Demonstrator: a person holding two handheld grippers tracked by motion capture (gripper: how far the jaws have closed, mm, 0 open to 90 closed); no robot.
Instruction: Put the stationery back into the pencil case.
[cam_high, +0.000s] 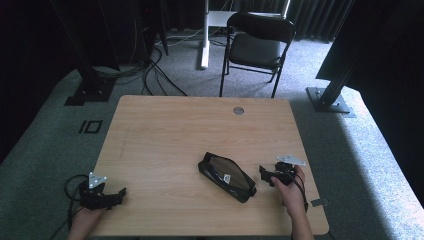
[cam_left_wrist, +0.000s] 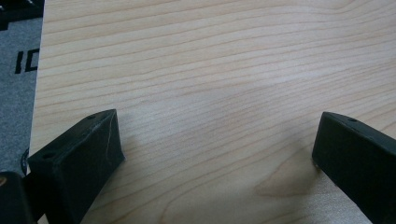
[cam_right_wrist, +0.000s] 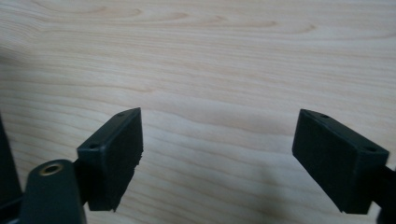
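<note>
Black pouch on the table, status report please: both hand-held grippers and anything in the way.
Left hand-held gripper open, empty, near table corner. Right hand-held gripper open, empty, just right of black pouch. Pouch flat, untouched. Nothing between them.

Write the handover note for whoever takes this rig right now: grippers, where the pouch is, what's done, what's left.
Left gripper: open, nothing between the jaws, low over the near left corner of the table.
Right gripper: open, nothing between the jaws, just right of the pouch, not touching it as far as the high view shows.
Pouch: dark, flat, lying at a slant on the near right part of the table, free of both grippers.
Done: hard to tell; the pouch lies flat, and whether its zip is closed I cannot make out.
Left: probably to grip the pouch with the right gripper, which is nearest.
</note>
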